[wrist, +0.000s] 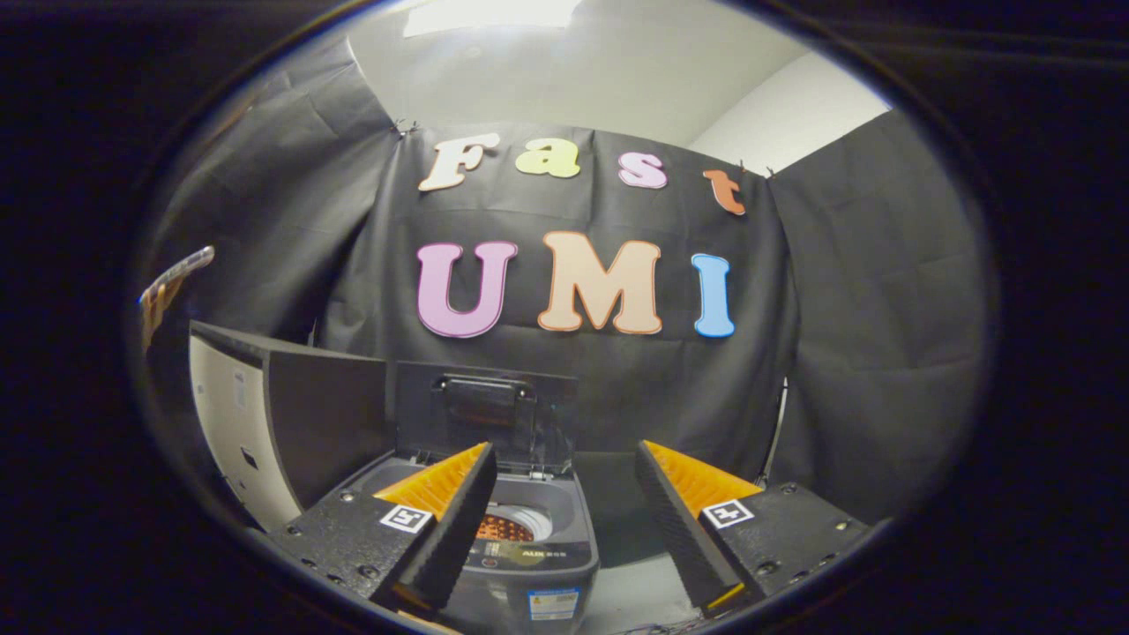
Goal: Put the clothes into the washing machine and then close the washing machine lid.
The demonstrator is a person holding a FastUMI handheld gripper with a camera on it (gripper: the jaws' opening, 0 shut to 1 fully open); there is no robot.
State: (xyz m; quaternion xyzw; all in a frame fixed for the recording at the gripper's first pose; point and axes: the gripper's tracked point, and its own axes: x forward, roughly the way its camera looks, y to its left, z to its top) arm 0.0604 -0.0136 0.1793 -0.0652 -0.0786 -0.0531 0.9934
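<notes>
Washer [529,547] sits low and just ahead of the gripper [564,503], lid [485,410] propped upright at its back edge, drum [507,527] open with something orange inside, likely the clothes, though too small to confirm. Jaws spread wide, holding nothing; main risk as I judge it is the left finger [441,516], already over the washer's rim, clipping the rim or knocking the raised lid shut askew on the reach for it. Dark cabinet [291,423] stands close on the washer's left, crowding that side; a hand [163,295] shows beyond it.
</notes>
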